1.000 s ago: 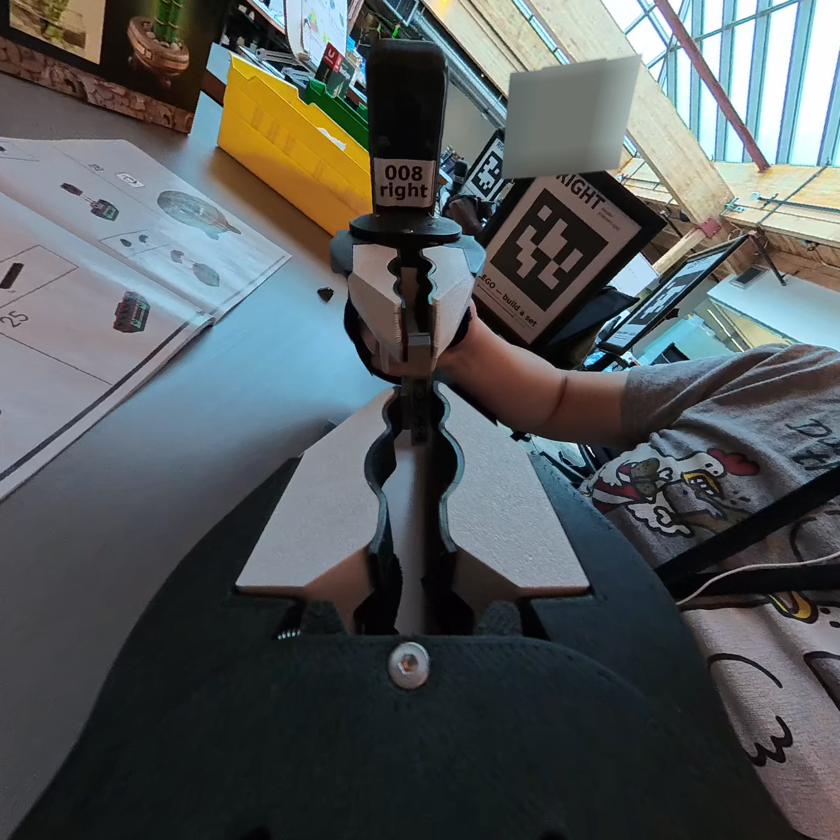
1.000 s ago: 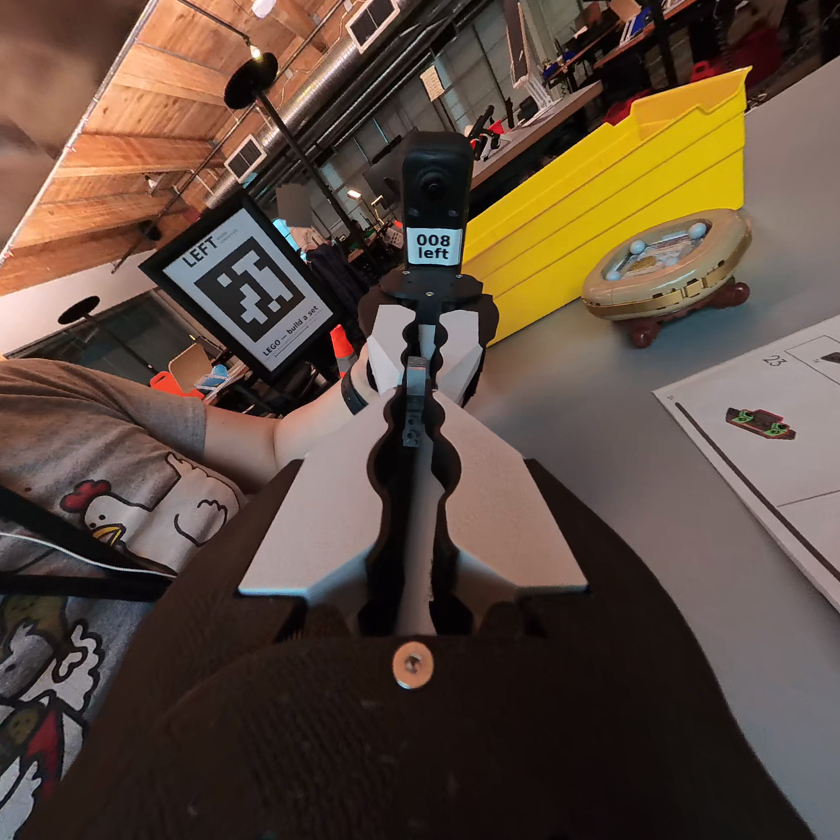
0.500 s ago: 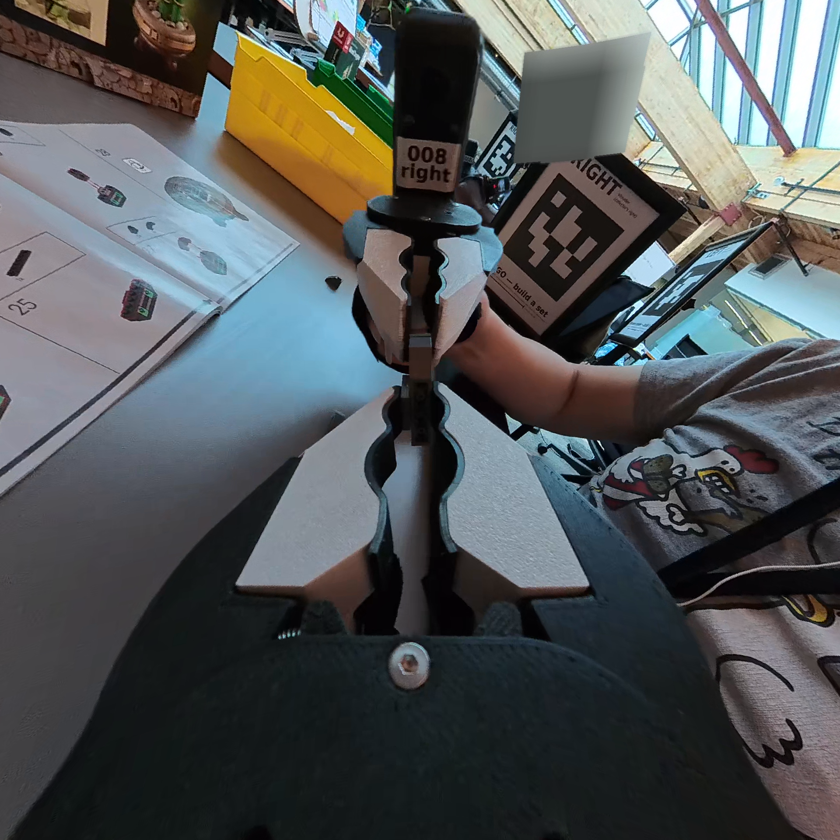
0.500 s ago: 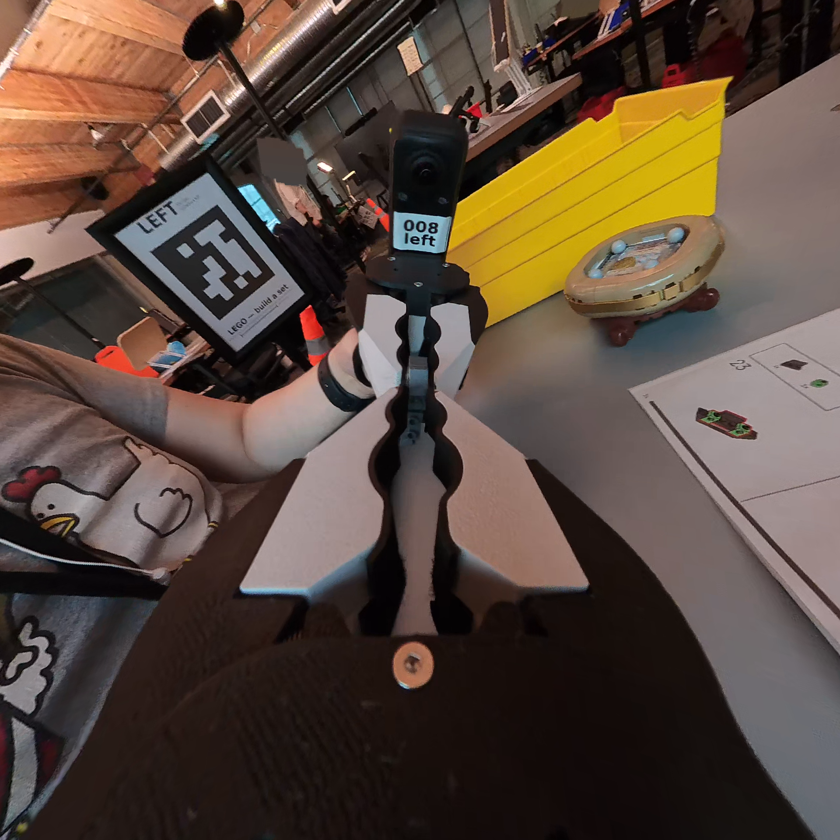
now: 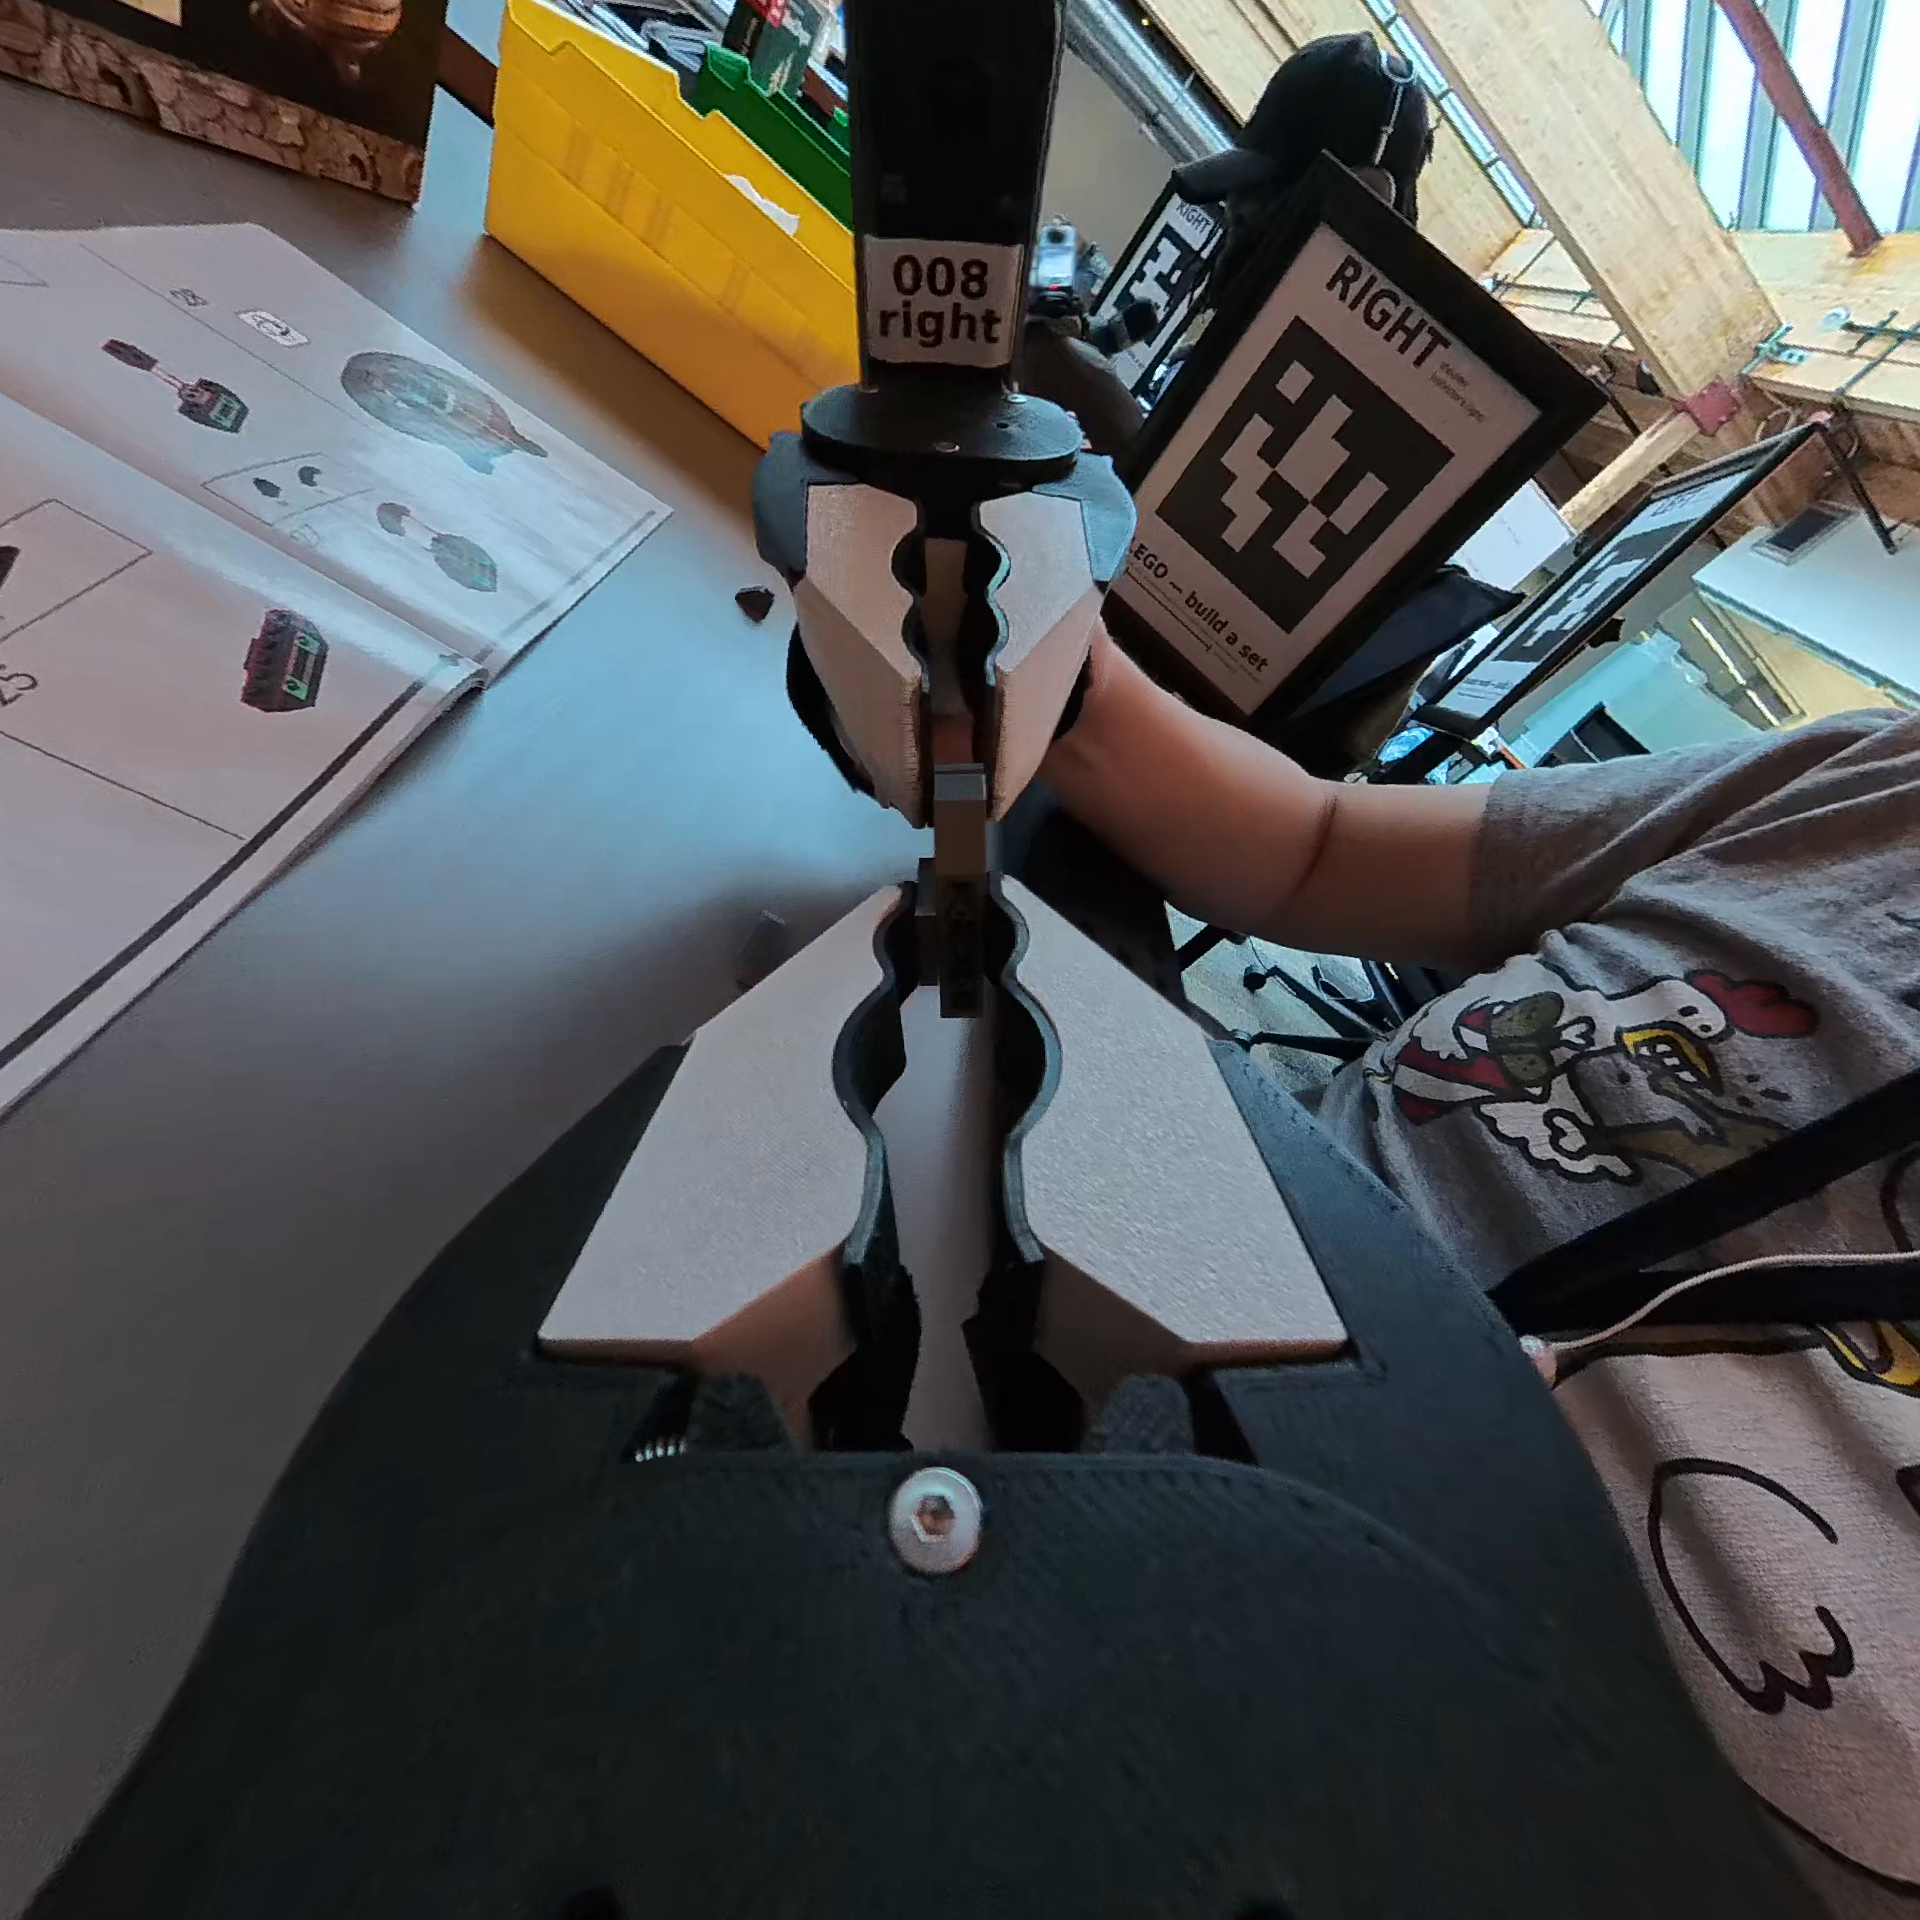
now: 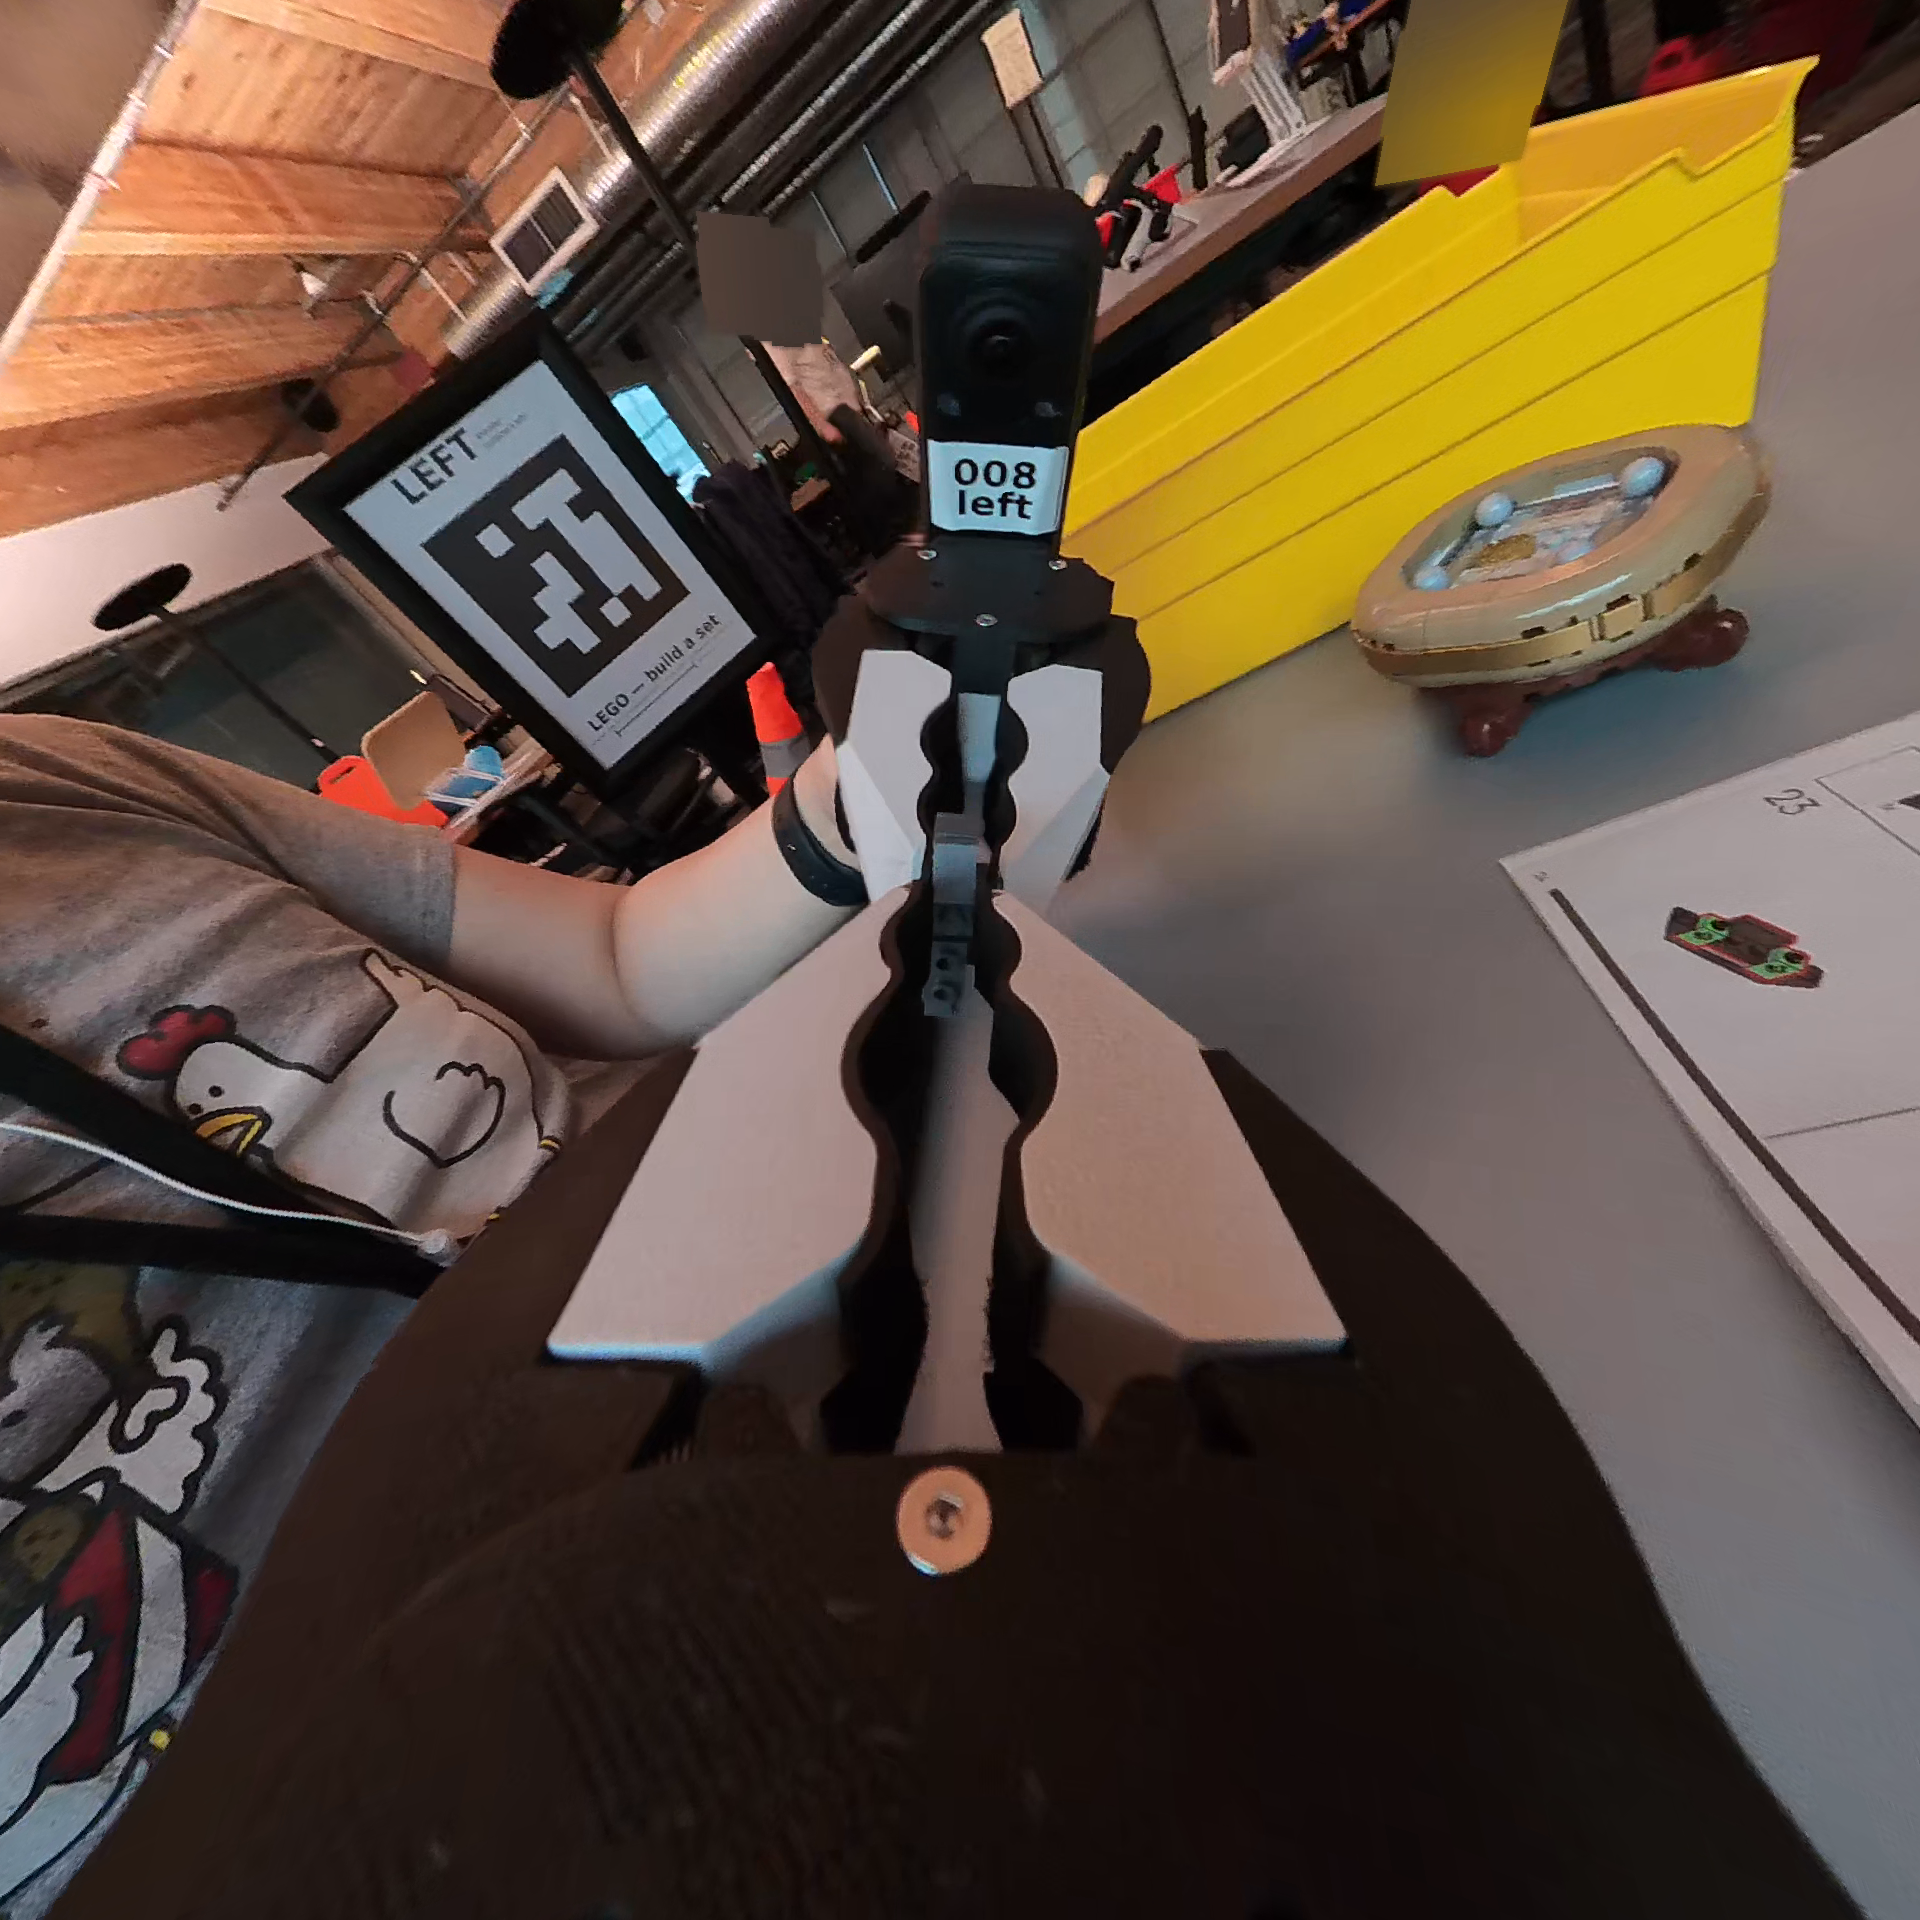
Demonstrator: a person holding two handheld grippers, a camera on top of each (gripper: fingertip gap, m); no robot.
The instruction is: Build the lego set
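Landmark: the yellow bin [image 5: 665,218] on the grey table [image 5: 343,1060] is taken as reference.
Left gripper [image 5: 954,940]: its jaws are closed to a narrow gap, and a small dark lego piece [image 5: 951,951] is pinched at the tips.
Right gripper [image 6: 951,961]: its jaws are narrowed on a small light grey lego piece [image 6: 948,961], which is clamped at the tips.
Lego pieces: both are slim and upright, held off the table in front of the person's grey printed shirt [image 5: 1662,1039], well on the near side of the yellow bin; they are set end to end, touching or nearly so, and which of these cannot be told.
In the way: each gripper's view of its own piece is partly blocked by the opposite gripper, which faces it tip to tip.
Partly built model [image 6: 1558,582]: a tan, round, flat body on dark red feet is seen just beside the yellow bin, on the table.
Instruction booklet [image 5: 239,540]: it lies open near the yellow bin, towards the person.
Loose dark bit [image 5: 755,601]: it lies on the table between the booklet and the bin.
Framed marker boards [image 5: 1320,468]: they stand beyond the table edge, beside the bin.
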